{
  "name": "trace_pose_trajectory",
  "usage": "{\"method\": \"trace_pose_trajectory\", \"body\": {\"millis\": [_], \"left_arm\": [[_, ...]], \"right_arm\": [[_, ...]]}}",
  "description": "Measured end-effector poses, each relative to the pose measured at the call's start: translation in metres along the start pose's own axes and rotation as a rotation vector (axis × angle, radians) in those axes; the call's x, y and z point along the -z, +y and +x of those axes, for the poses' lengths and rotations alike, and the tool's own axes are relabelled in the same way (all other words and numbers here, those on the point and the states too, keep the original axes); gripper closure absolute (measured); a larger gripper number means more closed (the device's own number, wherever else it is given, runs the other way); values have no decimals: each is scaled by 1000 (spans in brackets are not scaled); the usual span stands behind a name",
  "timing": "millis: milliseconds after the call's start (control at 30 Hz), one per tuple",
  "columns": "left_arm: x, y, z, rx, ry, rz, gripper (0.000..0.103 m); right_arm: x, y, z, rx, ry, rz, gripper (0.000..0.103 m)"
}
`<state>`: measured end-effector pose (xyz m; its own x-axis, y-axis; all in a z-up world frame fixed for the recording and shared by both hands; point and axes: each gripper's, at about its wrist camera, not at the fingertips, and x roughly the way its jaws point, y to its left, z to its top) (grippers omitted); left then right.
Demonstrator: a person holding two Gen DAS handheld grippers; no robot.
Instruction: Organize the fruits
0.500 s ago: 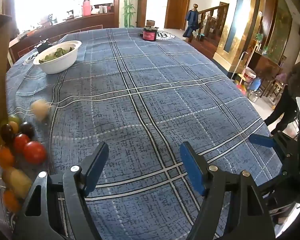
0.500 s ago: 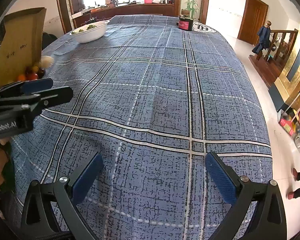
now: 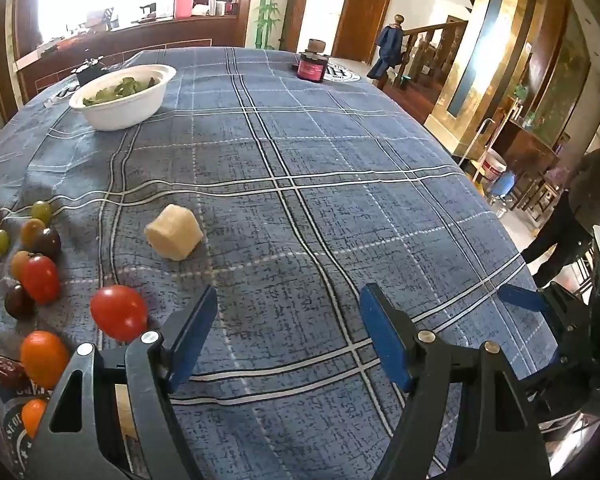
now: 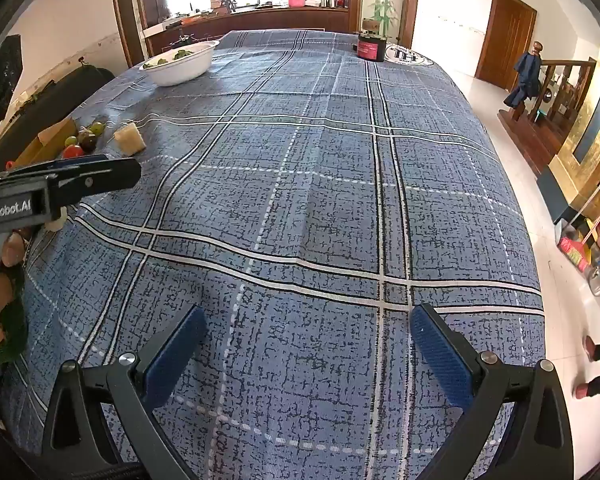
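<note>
The fruits (image 3: 40, 280) lie left of the wide-open, empty left gripper (image 3: 288, 336) — nearer it than the equally open, empty right gripper (image 4: 308, 356).

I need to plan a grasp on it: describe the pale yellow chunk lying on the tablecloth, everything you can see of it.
The pale yellow chunk is a stubby, faceted block, creamy and matte, like a peeled piece of fruit; what kind I cannot tell. It has flat cut faces and blunt edges, and lies on its side on the blue plaid tablecloth, alone. It touches nothing but the cloth: the cluster of small tomatoes and grapes sits apart to its left, the white bowl far behind. Neither gripper is near it.
</note>
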<state>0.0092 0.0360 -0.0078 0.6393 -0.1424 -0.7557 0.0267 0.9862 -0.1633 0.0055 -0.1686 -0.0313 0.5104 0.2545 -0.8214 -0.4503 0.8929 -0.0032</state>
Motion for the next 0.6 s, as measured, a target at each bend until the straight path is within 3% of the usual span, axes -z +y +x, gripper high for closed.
{"method": "trace_pose_trajectory", "body": {"millis": [433,600], "left_arm": [[4,18,-50,-81,-7,-35,30],[12,24,-87,-163,-33,-34,30]], "right_arm": [[0,0,0,0,0,0,0],[-1,0,2,4,-1,0,0]]}}
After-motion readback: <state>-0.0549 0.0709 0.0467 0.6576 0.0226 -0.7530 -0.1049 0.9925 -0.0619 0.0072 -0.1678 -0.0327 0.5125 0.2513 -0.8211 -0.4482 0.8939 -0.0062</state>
